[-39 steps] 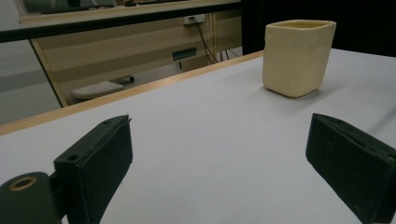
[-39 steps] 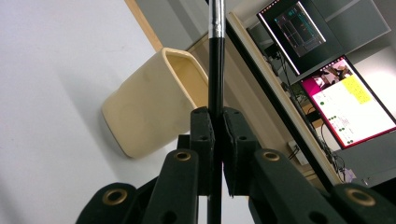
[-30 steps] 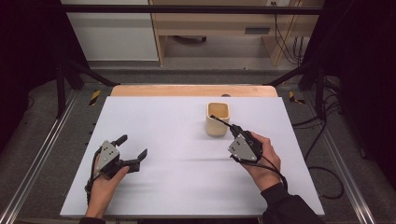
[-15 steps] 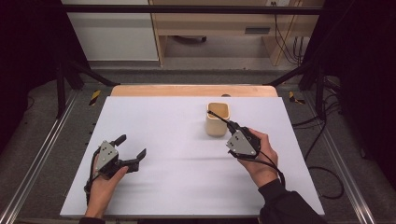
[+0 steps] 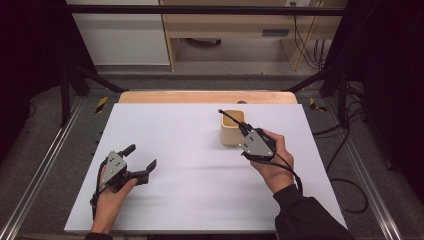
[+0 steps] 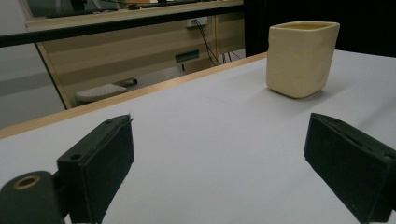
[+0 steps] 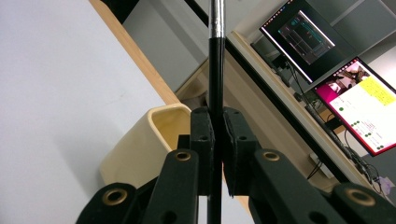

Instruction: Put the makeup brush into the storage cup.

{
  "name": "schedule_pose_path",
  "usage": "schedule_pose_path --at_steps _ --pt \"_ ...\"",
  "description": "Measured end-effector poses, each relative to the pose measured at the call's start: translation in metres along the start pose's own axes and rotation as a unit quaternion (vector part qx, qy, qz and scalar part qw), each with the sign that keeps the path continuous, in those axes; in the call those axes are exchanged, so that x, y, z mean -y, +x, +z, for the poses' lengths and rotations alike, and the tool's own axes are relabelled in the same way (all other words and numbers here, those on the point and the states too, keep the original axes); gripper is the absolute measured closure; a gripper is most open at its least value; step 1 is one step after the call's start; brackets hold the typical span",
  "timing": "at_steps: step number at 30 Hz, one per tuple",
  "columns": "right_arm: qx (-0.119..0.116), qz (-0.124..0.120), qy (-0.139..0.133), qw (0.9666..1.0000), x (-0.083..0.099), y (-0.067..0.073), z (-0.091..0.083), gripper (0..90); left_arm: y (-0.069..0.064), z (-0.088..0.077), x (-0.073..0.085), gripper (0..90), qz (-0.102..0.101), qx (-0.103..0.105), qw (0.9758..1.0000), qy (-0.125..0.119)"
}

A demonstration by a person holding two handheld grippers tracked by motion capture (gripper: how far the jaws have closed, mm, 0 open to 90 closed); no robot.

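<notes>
The squarish ceramic cup (image 5: pixel 232 128) is pale cream-yellow, a shade deeper inside. The thin rod (image 7: pixel 215 70) clamped in the right tool (image 7: pixel 215 135) is black with a silver metal end. Both tools are matt black with brass-coloured pivot rings and grey three-cornered plates; the left tool (image 5: pixel 141 161) matches. The tabletop (image 5: pixel 175 140) is plain pale lavender-white, edged in light wood.

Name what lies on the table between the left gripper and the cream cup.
Nothing: in the high view only bare white tabletop separates the left gripper from the cream cup; the left gripper view agrees.
</notes>
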State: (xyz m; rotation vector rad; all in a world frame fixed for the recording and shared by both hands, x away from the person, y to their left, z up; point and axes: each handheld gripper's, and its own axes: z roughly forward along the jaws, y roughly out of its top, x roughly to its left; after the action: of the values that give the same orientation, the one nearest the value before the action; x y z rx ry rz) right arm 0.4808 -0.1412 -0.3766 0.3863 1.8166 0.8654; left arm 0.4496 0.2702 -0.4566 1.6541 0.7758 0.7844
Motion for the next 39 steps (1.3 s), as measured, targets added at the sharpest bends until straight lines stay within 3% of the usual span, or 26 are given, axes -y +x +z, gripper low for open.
schedule_pose_path --at_steps 11,19,30,39 --pt "-0.007 0.021 -0.009 0.9997 -0.007 -0.008 0.006 83.9 0.004 -0.004 0.001 8.1 -0.004 -0.006 1.0 -0.006" --pt "-0.01 0.039 -0.014 0.9991 -0.013 -0.019 0.014 83.9 0.003 -0.003 0.001 8.1 -0.001 0.003 1.0 -0.007" --pt "-0.021 0.088 -0.024 0.9956 -0.012 -0.031 0.025 83.8 0.003 -0.002 0.002 8.1 -0.008 0.009 0.9999 -0.008" --pt "-0.026 0.11 -0.027 0.9933 -0.01 -0.035 0.037 83.9 0.002 -0.001 0.002 8.0 -0.007 0.016 0.9998 -0.007"
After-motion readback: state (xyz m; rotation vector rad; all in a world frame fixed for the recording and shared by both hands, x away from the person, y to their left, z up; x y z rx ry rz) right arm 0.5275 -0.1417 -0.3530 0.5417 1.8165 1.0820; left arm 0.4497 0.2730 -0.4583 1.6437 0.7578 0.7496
